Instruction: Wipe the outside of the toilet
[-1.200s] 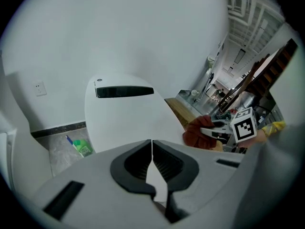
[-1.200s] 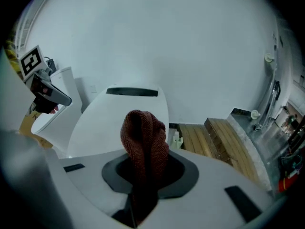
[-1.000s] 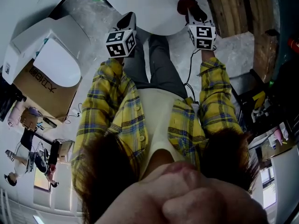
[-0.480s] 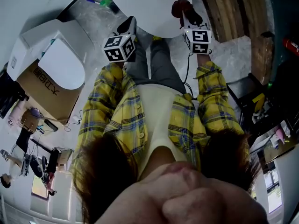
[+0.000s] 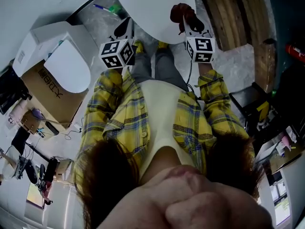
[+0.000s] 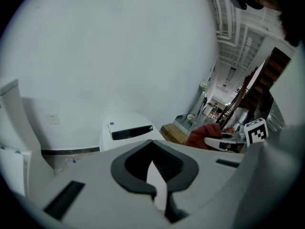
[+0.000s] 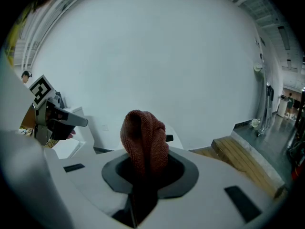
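The white toilet (image 5: 152, 6) fills the top middle of the head view, its closed lid towards me. In the left gripper view the toilet (image 6: 127, 133) shows a dark panel on its back part. My right gripper (image 5: 187, 22) is shut on a dark red cloth (image 5: 182, 12), which sits at the toilet's right rim. That cloth (image 7: 144, 140) bulges out of the right gripper (image 7: 143, 175) and hides most of the toilet behind it. My left gripper (image 5: 125, 27) hovers at the toilet's left front edge. Its jaws (image 6: 156, 185) stand together and hold nothing.
A second white toilet (image 5: 64, 63) rests on a cardboard box (image 5: 40, 87) at the left. Wooden steps (image 5: 233, 11) run along the right, and the steps (image 7: 243, 159) also appear low right in the right gripper view. A white wall (image 6: 119, 56) stands behind the toilet. A blue pen (image 5: 101, 6) lies on the floor.
Both grippers have moved forward to the toilet. The red cloth now sits at its right rim, and the left gripper is closer to its left edge.
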`<state>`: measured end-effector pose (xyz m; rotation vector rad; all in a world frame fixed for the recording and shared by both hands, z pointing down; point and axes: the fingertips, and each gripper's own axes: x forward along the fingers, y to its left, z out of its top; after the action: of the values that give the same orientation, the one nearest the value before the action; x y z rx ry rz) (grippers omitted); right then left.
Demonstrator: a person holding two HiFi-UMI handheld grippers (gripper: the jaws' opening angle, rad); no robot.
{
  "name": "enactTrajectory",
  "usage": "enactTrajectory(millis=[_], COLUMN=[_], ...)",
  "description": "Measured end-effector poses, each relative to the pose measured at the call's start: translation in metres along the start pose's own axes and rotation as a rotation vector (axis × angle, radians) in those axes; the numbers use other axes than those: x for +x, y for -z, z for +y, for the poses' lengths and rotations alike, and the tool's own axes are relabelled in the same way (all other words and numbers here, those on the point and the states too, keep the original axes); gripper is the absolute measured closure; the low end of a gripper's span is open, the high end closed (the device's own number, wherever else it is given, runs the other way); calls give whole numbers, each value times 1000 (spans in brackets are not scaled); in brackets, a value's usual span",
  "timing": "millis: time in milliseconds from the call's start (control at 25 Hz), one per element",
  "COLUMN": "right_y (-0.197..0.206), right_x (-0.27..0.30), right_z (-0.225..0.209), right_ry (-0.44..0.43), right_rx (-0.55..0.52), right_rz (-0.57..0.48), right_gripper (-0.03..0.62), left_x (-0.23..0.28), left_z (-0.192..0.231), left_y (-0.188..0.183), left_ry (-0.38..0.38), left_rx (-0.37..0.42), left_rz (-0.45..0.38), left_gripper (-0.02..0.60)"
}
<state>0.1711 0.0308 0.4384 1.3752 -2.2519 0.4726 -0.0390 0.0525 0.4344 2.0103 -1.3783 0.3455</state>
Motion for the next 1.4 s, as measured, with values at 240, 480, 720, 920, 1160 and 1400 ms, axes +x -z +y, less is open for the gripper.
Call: enactTrajectory(millis=[240, 480, 720, 920, 1160, 1400], right_y=[-24, -44, -60, -68, -73, -80], right_x=[-14, -26, -33, -39, -43, -48], right_z=[17, 36, 50, 60, 71, 73], right_ry=[-4, -18, -26, -36, -34, -39], right_rx=[33, 71, 101, 111, 108, 122], right_rz=[-39, -72, -106, -121, -128, -143], right_gripper=[508, 508, 510, 510, 511, 511], left_x=[-24, -45, -66, -81, -92, -97], left_z=[18, 24, 25, 28, 27, 21], left_y=[-16, -39, -47, -51, -58, -63], left_ry=[-47, -87, -106, -121, -114, -103], left_rx=[46, 78, 76, 75, 77, 62], left_rz=[-24, -73, -112, -139, -166, -192], left_gripper=[574, 574, 574, 574, 572, 574])
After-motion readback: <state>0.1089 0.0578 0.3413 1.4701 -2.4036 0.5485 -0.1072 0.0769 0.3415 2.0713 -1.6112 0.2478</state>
